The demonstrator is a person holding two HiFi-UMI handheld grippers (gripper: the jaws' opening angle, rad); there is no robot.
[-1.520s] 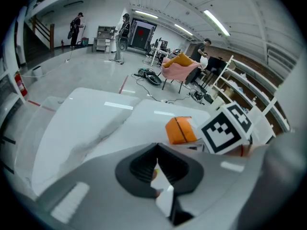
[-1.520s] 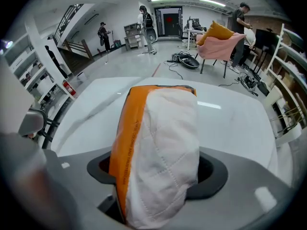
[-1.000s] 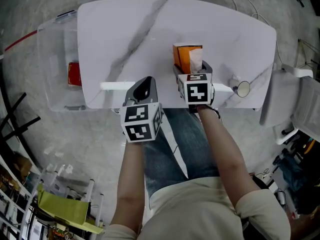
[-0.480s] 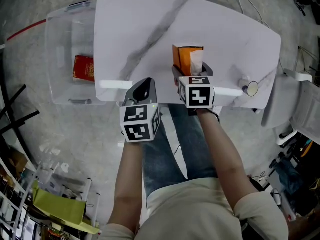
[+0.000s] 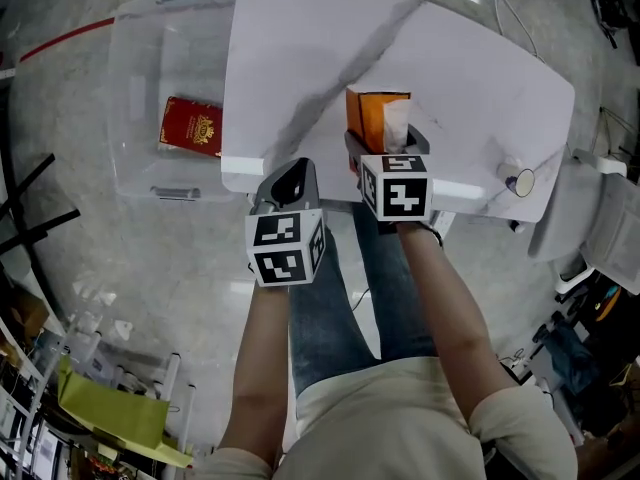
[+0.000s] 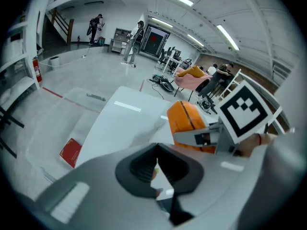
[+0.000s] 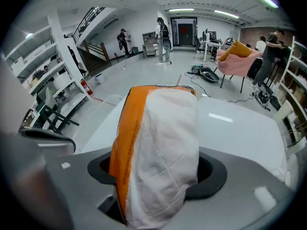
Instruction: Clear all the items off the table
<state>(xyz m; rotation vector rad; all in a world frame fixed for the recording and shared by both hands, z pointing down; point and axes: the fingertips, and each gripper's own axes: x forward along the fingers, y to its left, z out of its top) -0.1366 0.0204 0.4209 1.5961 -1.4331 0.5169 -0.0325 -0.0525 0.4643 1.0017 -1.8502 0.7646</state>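
Observation:
An orange tissue pack [image 5: 375, 118] with white tissue sticking out of its top stands over the near part of the white marble table [image 5: 460, 68]. My right gripper [image 5: 384, 144] is shut on it. In the right gripper view the pack [image 7: 153, 143] fills the gap between the jaws of the right gripper [image 7: 158, 174]. Whether it rests on the table or hangs just above it I cannot tell. My left gripper [image 5: 289, 180] is shut and empty at the table's near edge, left of the pack; its jaws meet in the left gripper view [image 6: 154, 169], where the pack [image 6: 188, 122] shows at right.
A clear plastic bin [image 5: 165, 194] sits on the floor left of the table, with a red box [image 5: 191, 126] inside. A small round object [image 5: 520, 180] lies at the table's near right edge. A white chair [image 5: 590, 218] stands to the right. The person's legs are under the near edge.
The table and bin have slid right in the head view, so both grippers and the held pack now stand further left along the table's near edge. More of the bin shows.

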